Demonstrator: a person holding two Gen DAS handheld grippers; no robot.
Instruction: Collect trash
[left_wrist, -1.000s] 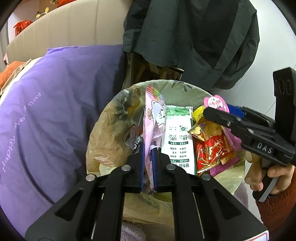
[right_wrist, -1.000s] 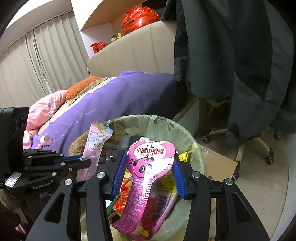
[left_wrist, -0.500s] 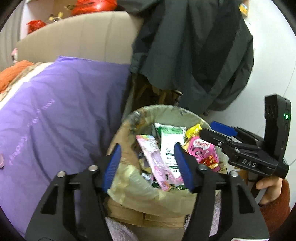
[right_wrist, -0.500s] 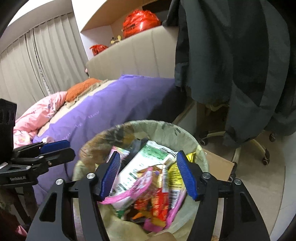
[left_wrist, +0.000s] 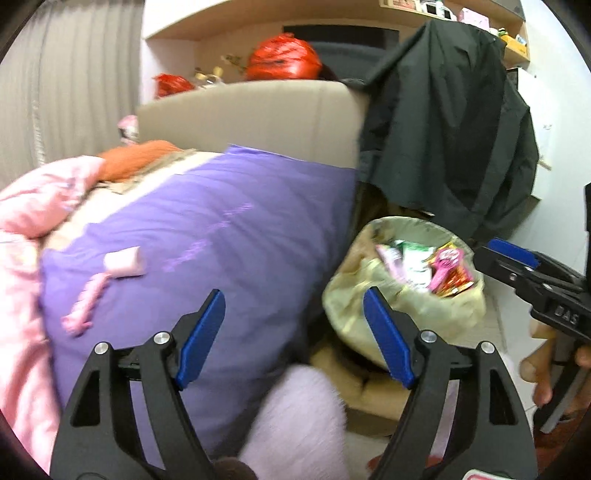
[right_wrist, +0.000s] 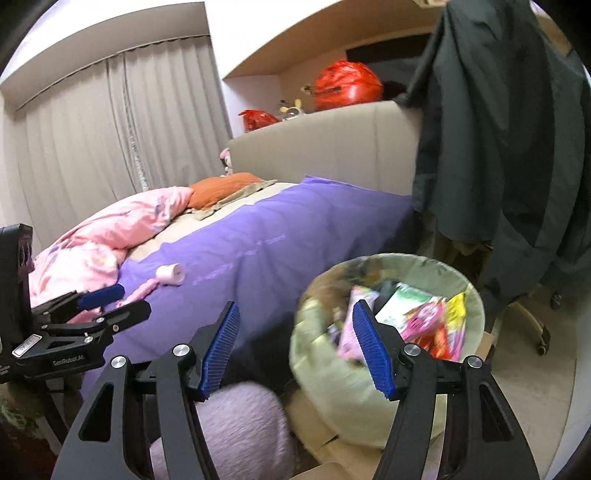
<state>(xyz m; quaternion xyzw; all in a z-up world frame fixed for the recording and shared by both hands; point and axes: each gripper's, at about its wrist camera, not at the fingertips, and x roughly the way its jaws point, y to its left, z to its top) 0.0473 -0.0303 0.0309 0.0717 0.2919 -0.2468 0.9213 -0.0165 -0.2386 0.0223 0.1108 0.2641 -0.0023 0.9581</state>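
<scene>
Lying in the bin, wrappers right of both empty, wide-open grippers.

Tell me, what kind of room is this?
It looks like a bedroom. There is a bed with a purple cover and a pink quilt, a padded headboard behind it, and long curtains at the window. A full bin stands beside the bed.

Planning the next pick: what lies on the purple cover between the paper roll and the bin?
Nothing: the purple cover is bare from the paper roll to the bin, seen in the right wrist view.
</scene>
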